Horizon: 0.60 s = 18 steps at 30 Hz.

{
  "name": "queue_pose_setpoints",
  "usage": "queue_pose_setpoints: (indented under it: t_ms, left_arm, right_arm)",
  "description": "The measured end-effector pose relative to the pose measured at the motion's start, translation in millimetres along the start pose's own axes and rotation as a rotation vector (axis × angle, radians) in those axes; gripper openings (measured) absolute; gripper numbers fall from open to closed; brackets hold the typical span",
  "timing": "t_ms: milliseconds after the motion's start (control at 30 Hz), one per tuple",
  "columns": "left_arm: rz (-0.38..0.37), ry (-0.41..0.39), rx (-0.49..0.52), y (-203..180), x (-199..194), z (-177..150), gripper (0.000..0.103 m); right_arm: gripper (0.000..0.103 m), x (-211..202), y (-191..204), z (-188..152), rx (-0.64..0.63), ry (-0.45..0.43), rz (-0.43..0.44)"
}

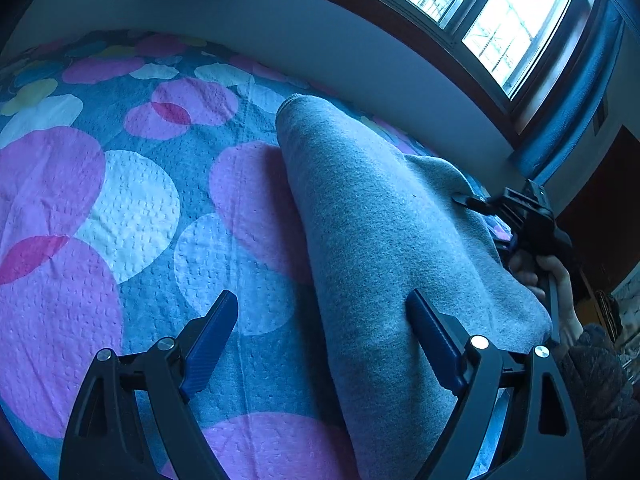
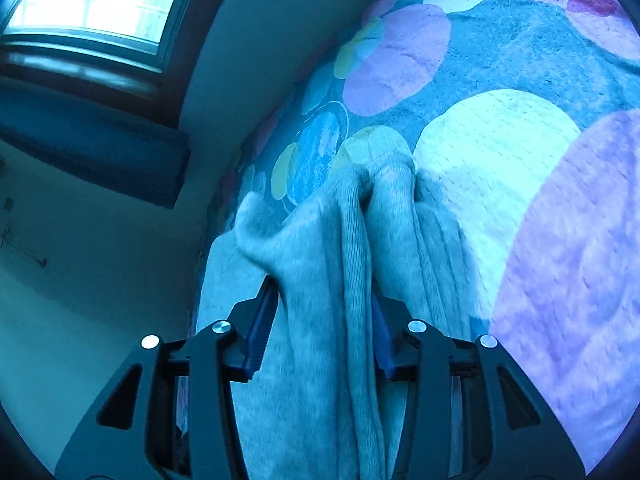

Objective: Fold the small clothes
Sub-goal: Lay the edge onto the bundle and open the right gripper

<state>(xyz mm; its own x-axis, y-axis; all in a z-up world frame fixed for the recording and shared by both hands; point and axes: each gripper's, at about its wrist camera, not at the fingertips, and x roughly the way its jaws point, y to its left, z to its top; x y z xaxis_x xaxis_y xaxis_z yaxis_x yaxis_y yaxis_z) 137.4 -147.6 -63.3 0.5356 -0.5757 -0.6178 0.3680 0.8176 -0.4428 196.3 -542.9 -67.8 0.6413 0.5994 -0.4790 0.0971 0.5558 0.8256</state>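
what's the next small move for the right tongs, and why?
Probably open the right tongs fully and draw back. The grey garment already lies folded on the spotted bedspread, yet a bunched fold of it sits between the blue pads. The left tongs are open, holding nothing.

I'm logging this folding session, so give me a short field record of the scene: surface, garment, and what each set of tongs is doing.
surface: bedspread with large pink, white and yellow circles
garment: grey knit garment, lying folded lengthwise on the bedspread
left tongs: open, one finger over the garment's edge, gripping nothing
right tongs: bunched grey fabric between the fingers; grip cannot be told
background: window above the far wall
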Motion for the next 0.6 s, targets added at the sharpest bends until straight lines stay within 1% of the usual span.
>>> queue_pose_setpoints:
  t_ms: [33, 67, 167, 200, 267, 333, 400, 500, 600]
  left_arm:
    - [-0.001, -0.004, 0.0, -1, -2, 0, 0.086]
    - [-0.005, -0.009, 0.003, -2, -5, 0, 0.085]
    - [-0.033, -0.019, 0.037, -12, -13, -1, 0.085]
    - [-0.035, -0.018, 0.048, -14, -13, -1, 0.085]
    - [-0.049, -0.002, 0.064, -18, -8, -3, 0.086]
    - [-0.041, 0.02, 0.076, -20, -1, -6, 0.086]
    - [-0.017, 0.028, 0.101, -22, 2, -7, 0.086]
    - [-0.012, 0.034, 0.108, -20, 3, -7, 0.087]
    - [-0.02, 0.047, 0.091, -16, 6, -8, 0.087]
  right_arm:
    - [0.016, 2, 5, 3, -0.014, 0.005, -0.008]
    - [0.015, 0, 11, 5, -0.038, -0.002, -0.023]
    - [0.013, -11, 15, 9, -0.054, -0.032, -0.047]
    - [0.013, -13, 12, 10, -0.046, -0.04, -0.054]
    - [0.013, -12, -3, 13, -0.02, -0.029, -0.072]
    - [0.013, -4, -11, 9, -0.04, -0.006, -0.104]
    - [0.014, -2, -16, 10, -0.018, -0.008, -0.079]
    - [0.018, -8, -15, 8, -0.01, -0.006, -0.051]
    - [0.03, -34, -8, -4, -0.021, -0.028, -0.048]
